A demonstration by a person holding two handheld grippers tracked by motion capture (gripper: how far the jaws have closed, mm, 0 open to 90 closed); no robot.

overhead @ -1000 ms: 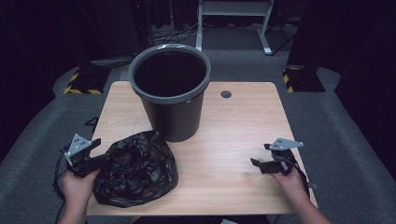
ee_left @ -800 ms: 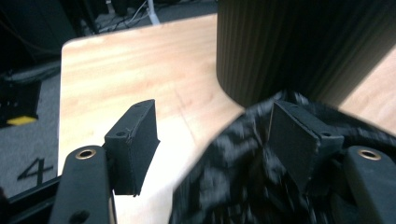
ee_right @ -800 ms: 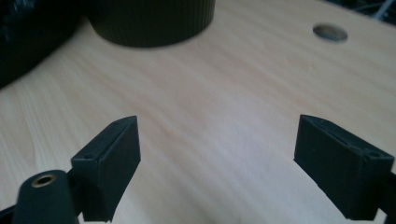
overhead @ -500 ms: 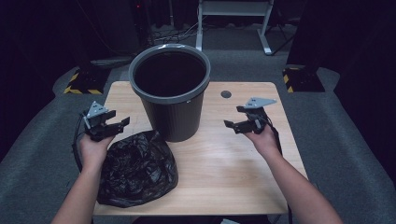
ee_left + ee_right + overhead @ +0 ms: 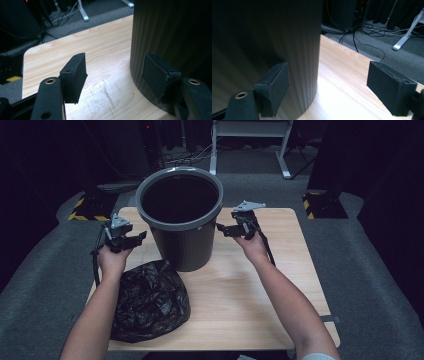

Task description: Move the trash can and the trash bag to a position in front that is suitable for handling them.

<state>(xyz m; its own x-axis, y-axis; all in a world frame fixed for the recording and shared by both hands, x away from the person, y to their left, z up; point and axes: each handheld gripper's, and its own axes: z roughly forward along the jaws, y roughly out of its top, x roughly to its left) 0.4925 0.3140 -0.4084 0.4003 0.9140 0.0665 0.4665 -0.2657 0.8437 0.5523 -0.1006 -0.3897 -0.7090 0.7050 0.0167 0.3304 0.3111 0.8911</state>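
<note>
- High view: we see the bin (image 5: 181, 217) upright at upper centre of the table (image 5: 280, 295), its long axis vertical and its open mouth facing up.
- Our left gripper (image 5: 131, 240) is at the bin's left, our right gripper (image 5: 223, 230) at its right; both point at its wall, and neither has hold of anything.
- The black bag (image 5: 150, 302) lies crumpled at lower left, just in front of the bin.
- The table is pale wood with rounded corners. Around it lie grey carpet, black drapes, a white stand (image 5: 247, 132) at the top and yellow-black striped blocks (image 5: 85, 210) at both sides.
- Left gripper view: the jaws stand wide apart and have just been closing a little, with bare wood between them. The ribbed bin wall (image 5: 172, 37) fills the right.
- Right gripper view: the jaws gape wide. The bin wall (image 5: 267, 35) fills the left, and its edge stands between them, apart from the pads. Cables (image 5: 359, 37) trail on the floor at upper right.
- We can read no writing.
</note>
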